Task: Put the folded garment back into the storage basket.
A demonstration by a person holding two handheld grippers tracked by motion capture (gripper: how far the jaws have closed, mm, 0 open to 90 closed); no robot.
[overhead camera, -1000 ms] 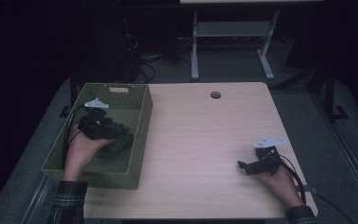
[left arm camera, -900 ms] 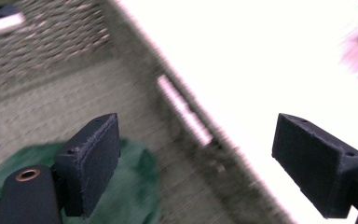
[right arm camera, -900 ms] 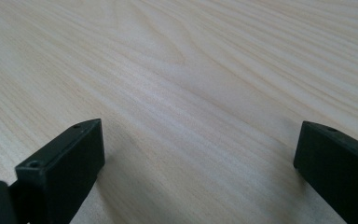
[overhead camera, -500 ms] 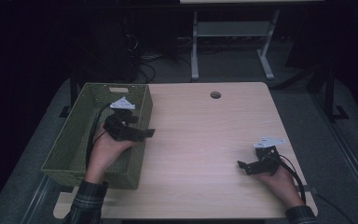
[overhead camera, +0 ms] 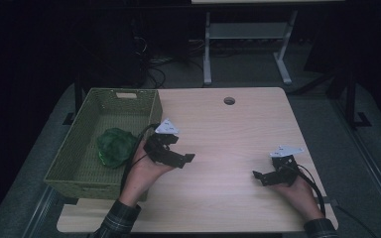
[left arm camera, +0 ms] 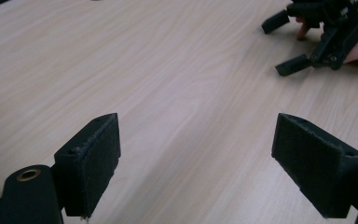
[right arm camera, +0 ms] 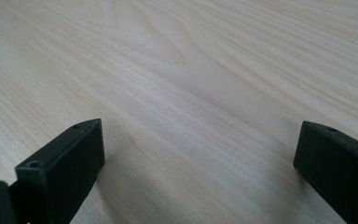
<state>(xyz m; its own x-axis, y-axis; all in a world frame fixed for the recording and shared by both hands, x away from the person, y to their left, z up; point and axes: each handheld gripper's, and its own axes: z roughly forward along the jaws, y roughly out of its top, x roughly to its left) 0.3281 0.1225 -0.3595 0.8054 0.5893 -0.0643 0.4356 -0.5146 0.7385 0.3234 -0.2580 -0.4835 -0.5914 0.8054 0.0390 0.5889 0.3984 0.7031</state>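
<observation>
Left gripper [overhead camera: 181, 159] now out over the bare table [overhead camera: 228, 139], just right of the basket [overhead camera: 79, 148]; a second ago it was down inside, at the green thing. Jaws wide apart, nothing between them. Reads as the drop being done, hand withdrawing. Green bundle [overhead camera: 115, 147] lies in the basket's near right part, crumpled, soft-looking, leafy or cloth, cannot tell. Right gripper [overhead camera: 264, 177] rests at near right, jaws apart, empty
</observation>
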